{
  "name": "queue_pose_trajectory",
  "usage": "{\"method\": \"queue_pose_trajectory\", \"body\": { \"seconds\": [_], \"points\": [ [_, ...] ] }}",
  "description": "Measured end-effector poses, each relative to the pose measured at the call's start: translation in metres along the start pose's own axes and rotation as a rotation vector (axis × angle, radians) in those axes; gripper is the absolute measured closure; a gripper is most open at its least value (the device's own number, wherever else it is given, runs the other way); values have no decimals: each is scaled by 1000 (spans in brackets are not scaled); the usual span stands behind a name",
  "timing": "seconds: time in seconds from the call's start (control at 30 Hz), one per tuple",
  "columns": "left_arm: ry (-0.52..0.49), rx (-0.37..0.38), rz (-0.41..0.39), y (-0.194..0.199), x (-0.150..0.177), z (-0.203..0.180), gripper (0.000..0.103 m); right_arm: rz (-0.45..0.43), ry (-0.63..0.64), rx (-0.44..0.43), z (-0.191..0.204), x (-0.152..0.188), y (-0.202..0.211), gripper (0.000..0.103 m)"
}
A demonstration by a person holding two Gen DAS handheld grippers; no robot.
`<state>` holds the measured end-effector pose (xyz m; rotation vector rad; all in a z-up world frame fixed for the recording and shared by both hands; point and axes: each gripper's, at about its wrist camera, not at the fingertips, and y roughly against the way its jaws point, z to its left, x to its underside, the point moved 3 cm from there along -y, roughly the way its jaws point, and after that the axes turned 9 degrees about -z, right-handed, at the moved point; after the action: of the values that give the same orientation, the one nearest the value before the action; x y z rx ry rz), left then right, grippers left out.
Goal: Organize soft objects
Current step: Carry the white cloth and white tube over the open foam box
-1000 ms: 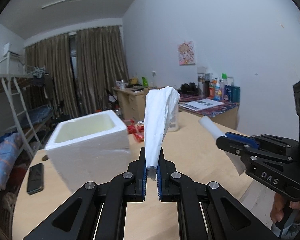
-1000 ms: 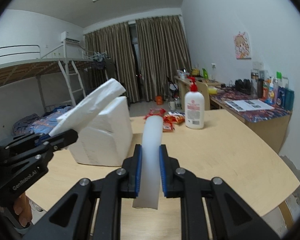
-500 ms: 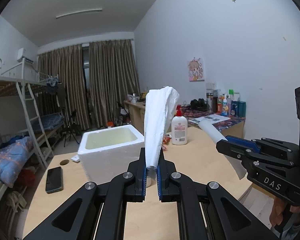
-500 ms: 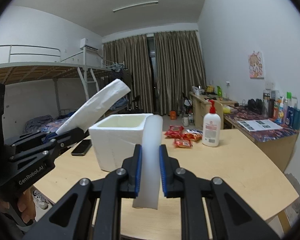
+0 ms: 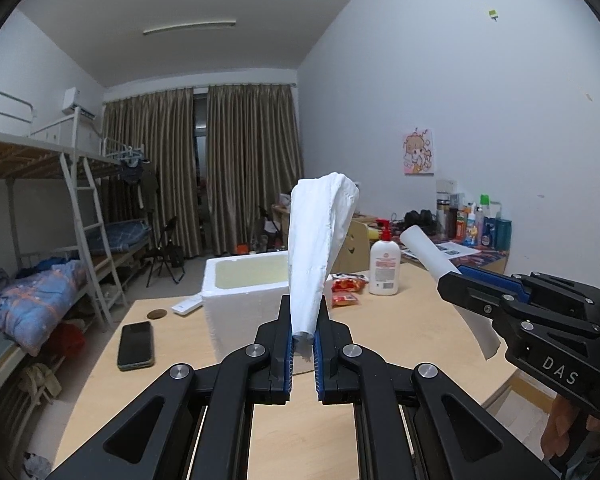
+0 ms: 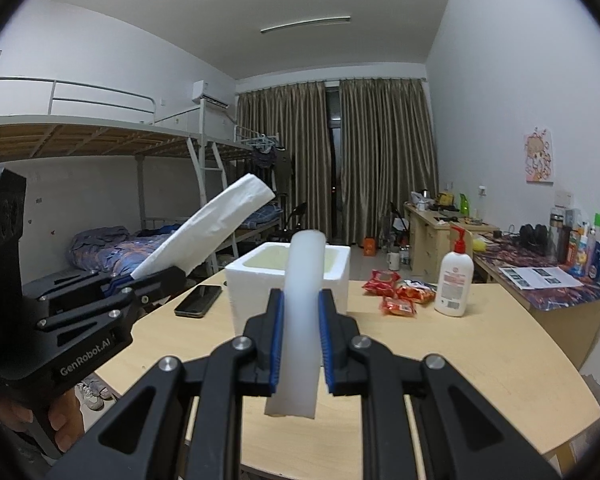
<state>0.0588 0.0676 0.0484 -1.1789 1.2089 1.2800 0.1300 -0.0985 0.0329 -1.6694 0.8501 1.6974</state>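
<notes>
My left gripper (image 5: 303,338) is shut on the lower end of a white folded cloth (image 5: 318,248) that stands up from the jaws. In the right wrist view the same cloth (image 6: 208,232) slants up from the left gripper (image 6: 168,274). My right gripper (image 6: 300,340) is shut on a white foam strip (image 6: 302,320) that curves up and over; from the left wrist view this strip (image 5: 430,258) sticks out of the right gripper (image 5: 456,280). A white foam box (image 5: 240,292), open at the top, sits on the wooden table (image 5: 400,328) beyond both grippers, also in the right wrist view (image 6: 252,280).
A lotion pump bottle (image 6: 456,280) and red snack packets (image 6: 396,292) lie right of the box. A black phone (image 5: 136,344) and a white remote (image 5: 186,304) lie to its left. A bunk bed (image 5: 60,240) stands at left, a cluttered desk (image 6: 540,276) at right.
Both grippers have risen and drawn back from the foam box, which now looks smaller and farther. The cloth and the strip stay gripped as before.
</notes>
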Motion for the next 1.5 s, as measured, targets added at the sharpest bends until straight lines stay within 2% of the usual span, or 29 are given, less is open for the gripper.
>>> {"method": "queue_pose_trajectory", "body": {
  "seconds": [0.5,1.5],
  "points": [
    [6,-27,10,-8,1,12,94,19,7,-58,12,0,-22,83],
    [47,-86,72,-83,-11,55,94,70,4,-101,12,-22,-96,83]
  ]
}}
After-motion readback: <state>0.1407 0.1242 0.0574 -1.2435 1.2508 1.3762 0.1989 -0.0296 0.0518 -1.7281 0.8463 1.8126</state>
